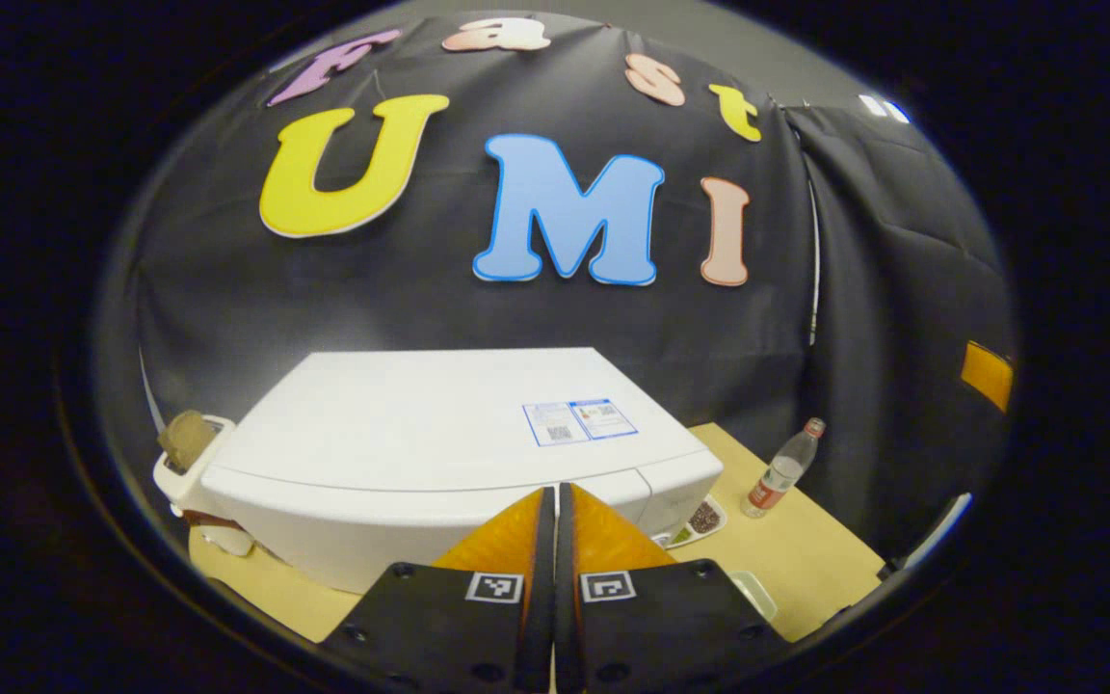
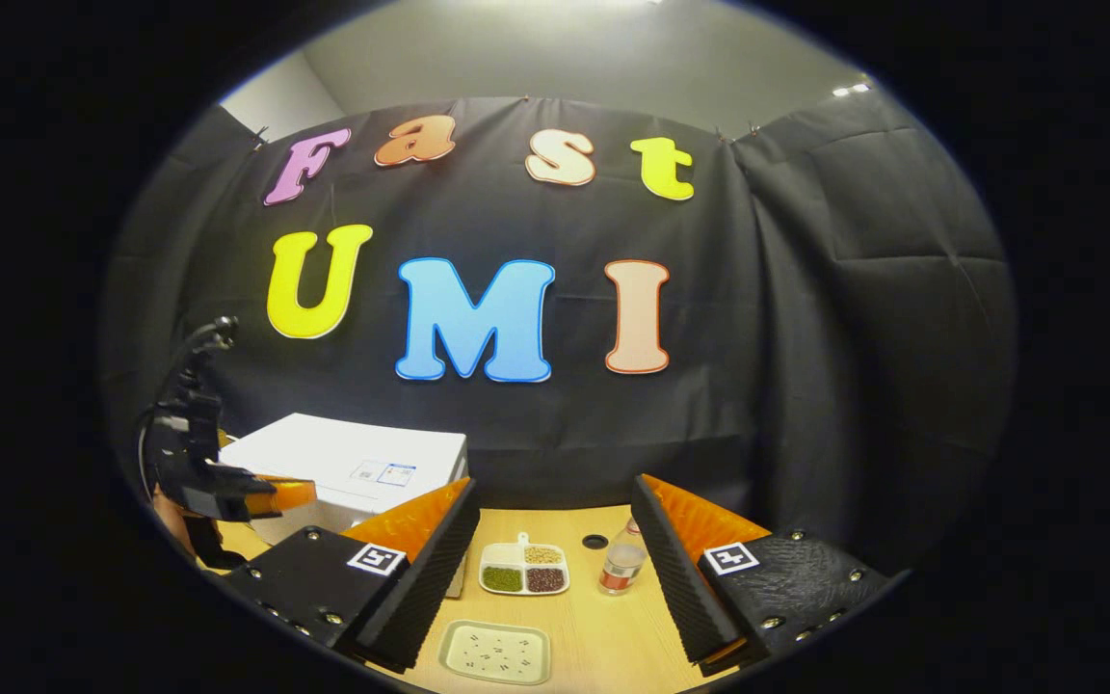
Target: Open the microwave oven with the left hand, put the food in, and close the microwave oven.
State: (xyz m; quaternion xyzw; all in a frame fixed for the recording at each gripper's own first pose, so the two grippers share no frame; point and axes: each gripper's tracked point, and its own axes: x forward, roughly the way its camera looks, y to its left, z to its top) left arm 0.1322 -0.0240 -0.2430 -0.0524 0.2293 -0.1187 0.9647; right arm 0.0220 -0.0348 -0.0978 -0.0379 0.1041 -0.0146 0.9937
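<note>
Microwave, white boxy metal [image 1: 439,434], looks unopened; left gripper [image 1: 556,511] hovers above, fingers together, empty; should hook the door edge; right gripper [image 2: 550,549] gapes wide, empty.

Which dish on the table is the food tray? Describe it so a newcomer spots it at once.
Start from the white microwave oven at the left of the wooden table. Just to its right lies a small white tray, with a clear bottle standing beside it. Unlike the plain speckled plate nearer the camera, it is split into three compartments holding green, tan and dark brown food.
</note>
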